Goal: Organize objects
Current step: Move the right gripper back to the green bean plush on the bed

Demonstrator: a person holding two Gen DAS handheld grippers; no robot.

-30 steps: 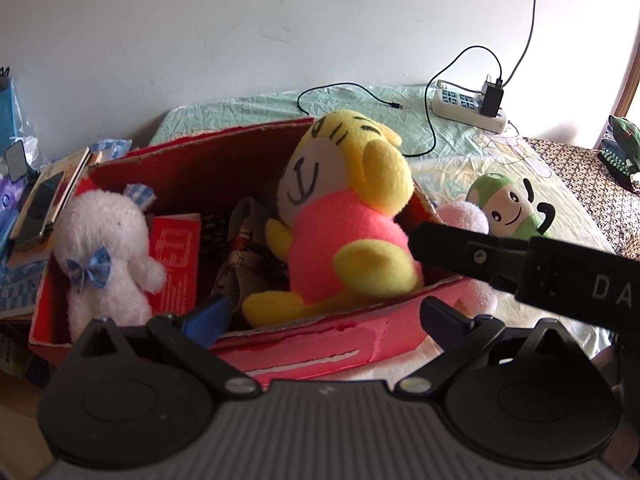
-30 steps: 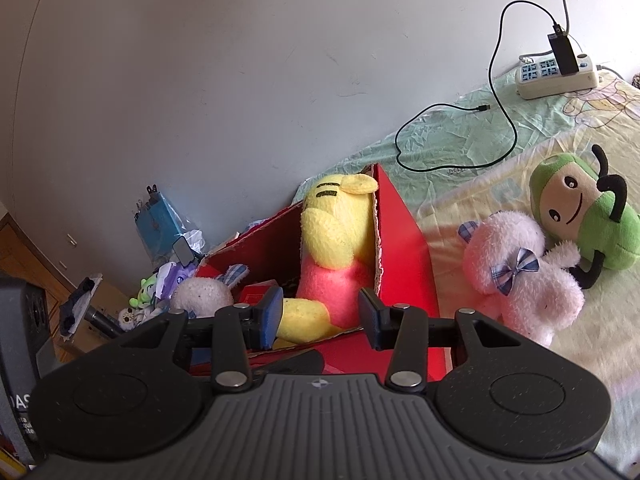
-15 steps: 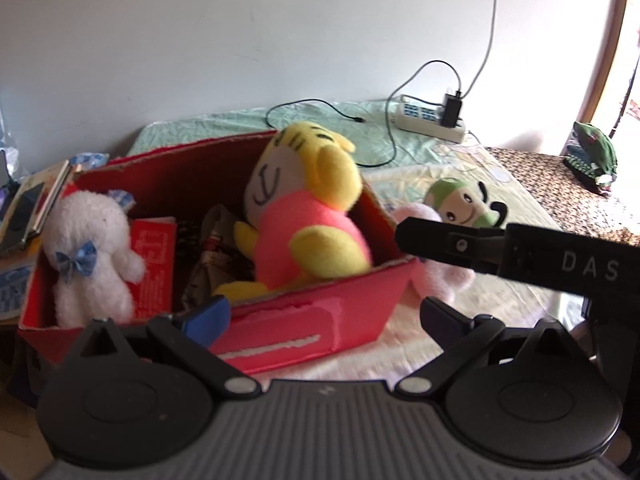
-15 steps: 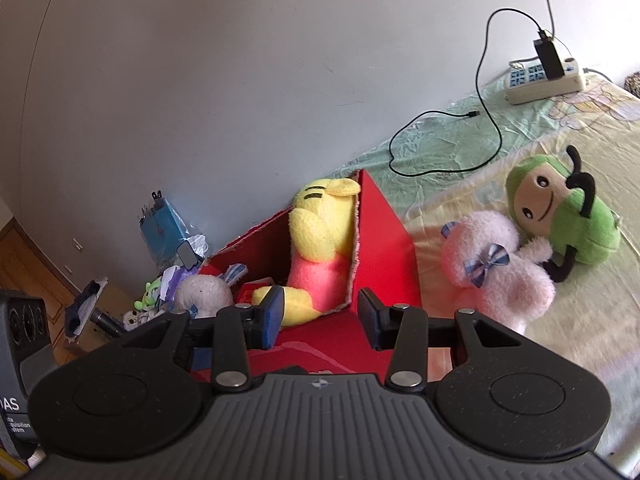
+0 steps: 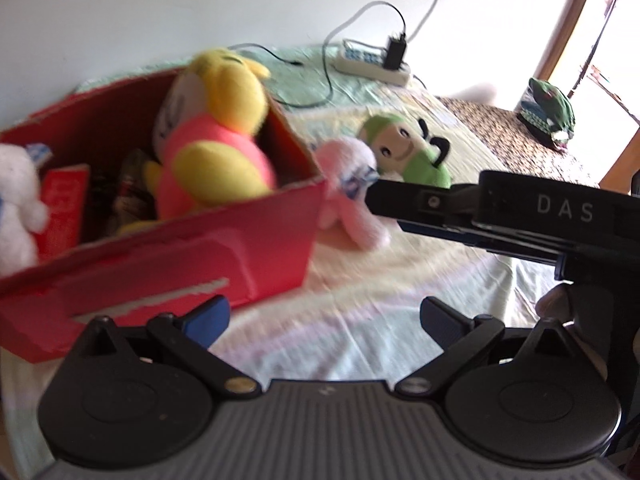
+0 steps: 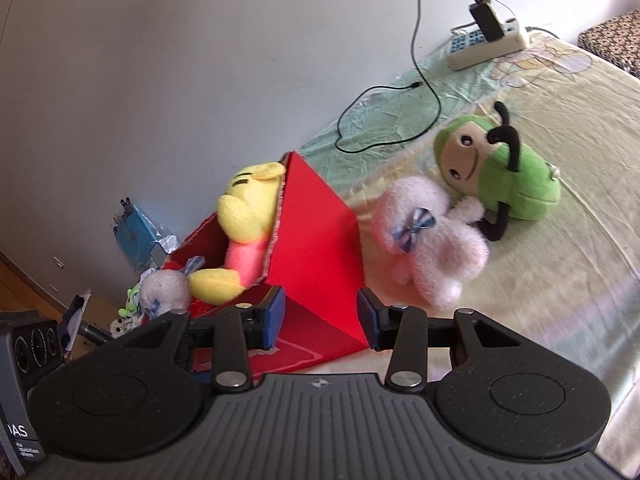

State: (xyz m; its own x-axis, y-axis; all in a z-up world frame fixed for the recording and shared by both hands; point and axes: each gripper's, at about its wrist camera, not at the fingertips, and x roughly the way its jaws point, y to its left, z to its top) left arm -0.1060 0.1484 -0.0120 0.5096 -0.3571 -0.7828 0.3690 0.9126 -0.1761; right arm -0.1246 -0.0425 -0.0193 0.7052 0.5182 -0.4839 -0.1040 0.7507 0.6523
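From my left gripper (image 5: 324, 316) I see its jaws standing wide apart with nothing between them, only the pale bedsheet (image 5: 360, 280) below. The red box (image 5: 180, 248) sits at about ten o'clock from those jaws, its near corner just beyond the left blue pad. Inside it a yellow and pink plush (image 5: 216, 148) leans against the right wall, and a white plush (image 5: 16, 208) sits at the far left end; the rest of the contents are too blurred for me to name. The pink plush (image 5: 348, 192) lies on the bed at twelve o'clock from the left jaws, touching the box's right corner, with the green plush (image 5: 404, 152) just behind it at one o'clock.

My right gripper (image 6: 320, 320) crosses the left view at three o'clock as a black bar reaching toward the pink plush. In its own view its jaws are partly open and empty, with the red box's (image 6: 316, 264) near corner showing in the gap between them. The pink plush (image 6: 432, 240) lies at one o'clock from these jaws, apart from them, on its side, its blue checked bow facing me. The green plush (image 6: 508, 176) rests further out at one o'clock, its black arm touching the pink one. A power strip (image 6: 488, 42) with a black charger lies by the wall.
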